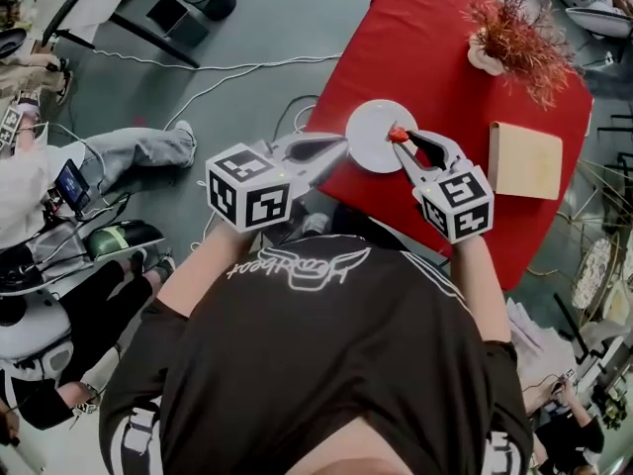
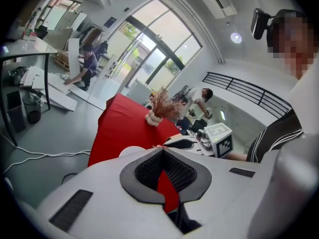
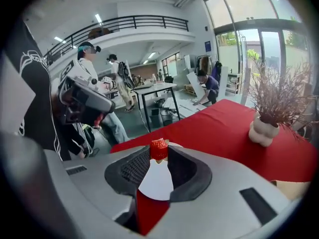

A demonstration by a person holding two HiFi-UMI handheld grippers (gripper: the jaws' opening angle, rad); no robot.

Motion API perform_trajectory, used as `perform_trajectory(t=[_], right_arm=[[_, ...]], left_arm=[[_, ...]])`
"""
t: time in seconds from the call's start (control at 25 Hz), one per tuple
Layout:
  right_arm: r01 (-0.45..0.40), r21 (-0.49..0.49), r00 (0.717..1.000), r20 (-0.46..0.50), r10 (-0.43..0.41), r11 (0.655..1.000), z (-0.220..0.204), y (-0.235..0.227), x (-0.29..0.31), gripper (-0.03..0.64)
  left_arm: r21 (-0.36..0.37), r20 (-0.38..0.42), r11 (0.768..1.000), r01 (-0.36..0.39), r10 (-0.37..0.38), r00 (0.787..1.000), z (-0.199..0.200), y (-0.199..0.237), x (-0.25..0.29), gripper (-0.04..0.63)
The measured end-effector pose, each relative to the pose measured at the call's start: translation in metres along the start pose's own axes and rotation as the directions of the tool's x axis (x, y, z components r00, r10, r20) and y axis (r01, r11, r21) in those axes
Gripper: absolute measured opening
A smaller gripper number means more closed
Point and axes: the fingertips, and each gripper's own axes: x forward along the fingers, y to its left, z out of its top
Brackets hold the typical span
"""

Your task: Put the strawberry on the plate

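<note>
A small red strawberry [image 1: 398, 135] is pinched between the tips of my right gripper [image 1: 401, 139], which is shut on it. It hangs over the right rim of the round white plate [image 1: 374, 127] on the red table [image 1: 445, 77]. In the right gripper view the strawberry [image 3: 159, 149] sits at the jaw tips, with the plate [image 3: 156, 182] showing below it. My left gripper [image 1: 339, 145] points at the plate's left edge, shut and holding nothing. From the left gripper view [image 2: 160, 150], part of the plate [image 2: 130, 151] shows just beyond the tips.
A pale vase with a dried reddish plant [image 1: 516, 30] stands at the table's far side. A light wooden board [image 1: 525, 160] lies right of the plate. Cables [image 1: 227, 72] run over the grey floor, and a person's legs [image 1: 138, 151] are at the left.
</note>
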Motion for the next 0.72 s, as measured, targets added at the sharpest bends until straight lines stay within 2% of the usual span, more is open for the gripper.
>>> perform_trajectory(t=[0.2, 0.44, 0.72], right_arm=[[-0.012, -0.052, 0.994, -0.105, 0.006, 0.999, -0.020, -0.005, 0.029, 0.103], [-0.027, -0.113, 0.982, -0.189, 0.006, 0.993, -0.049, -0.004, 0.043, 0.103], [-0.044, -0.133, 0.968, -0.251, 0.009, 0.990, -0.053, -0.006, 0.061, 0.103]], left_arm=[[-0.026, -0.005, 1.000, -0.016, 0.016, 1.000, -0.003, 0.012, 0.004, 0.006], [-0.041, -0.013, 0.999, -0.026, 0.025, 1.000, -0.018, 0.011, 0.011, 0.006], [-0.079, -0.012, 0.996, -0.031, 0.030, 0.999, -0.012, 0.025, 0.007, 0.006]])
